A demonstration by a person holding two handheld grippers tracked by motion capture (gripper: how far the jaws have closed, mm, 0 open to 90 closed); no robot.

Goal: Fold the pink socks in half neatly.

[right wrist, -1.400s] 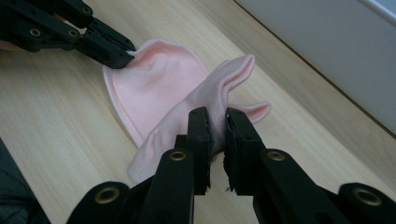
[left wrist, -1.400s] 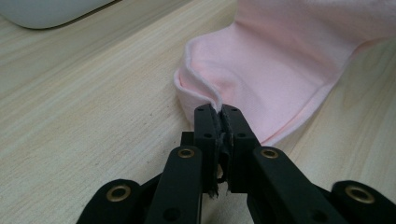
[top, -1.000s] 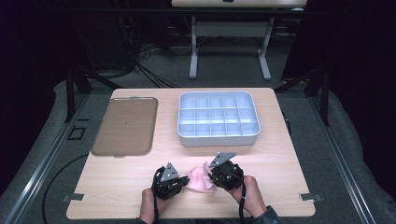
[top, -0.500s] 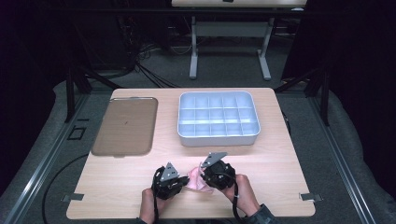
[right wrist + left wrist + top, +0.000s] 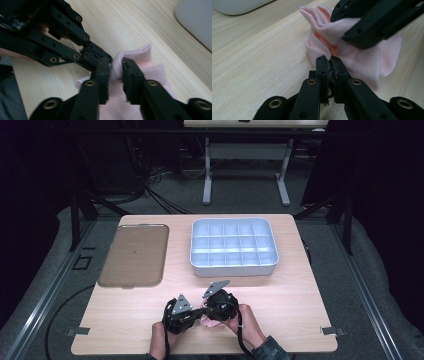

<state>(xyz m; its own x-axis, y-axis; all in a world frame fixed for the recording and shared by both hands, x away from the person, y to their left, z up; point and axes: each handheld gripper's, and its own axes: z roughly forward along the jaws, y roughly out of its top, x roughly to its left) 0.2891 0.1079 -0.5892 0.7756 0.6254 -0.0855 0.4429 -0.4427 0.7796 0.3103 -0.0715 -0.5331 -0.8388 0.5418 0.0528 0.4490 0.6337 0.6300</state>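
While both grippers meet near the front edge of the wooden table (image 5: 280,295), a small pink sock (image 5: 362,57) lies bunched between them, resting on the tabletop just in front of the person's hands.

In the left gripper view, the left gripper (image 5: 331,63) has its two black jaws drawn tight together, with almost no gap at the tips. A fold of the pink fabric is pinched there, the cloth puckering where it enters the pads, so this gripper is clamped on the sock. The right gripper's jaws cross the upper right of that view, lying over the sock's ribbed cuff.

In the right gripper view, the right gripper (image 5: 115,72) has its jaws set a little apart, with a narrow ridge of the sock standing up between them. These jaws have just been opening. The fabric fills the gap and touches the inner face of the left-hand pad; whether the other pad still presses on it cannot be told for sure, though the cloth appears to bulge against both. The left gripper's tips sit just beside this ridge, almost touching the right gripper's near jaw.

From the high view, the left gripper (image 5: 181,312) and right gripper (image 5: 218,302) sit close side by side, a sliver of pink showing below them. Farther back lie a grey compartment tray (image 5: 233,267) and a flat brown tray (image 5: 134,255), both well apart from the sock.
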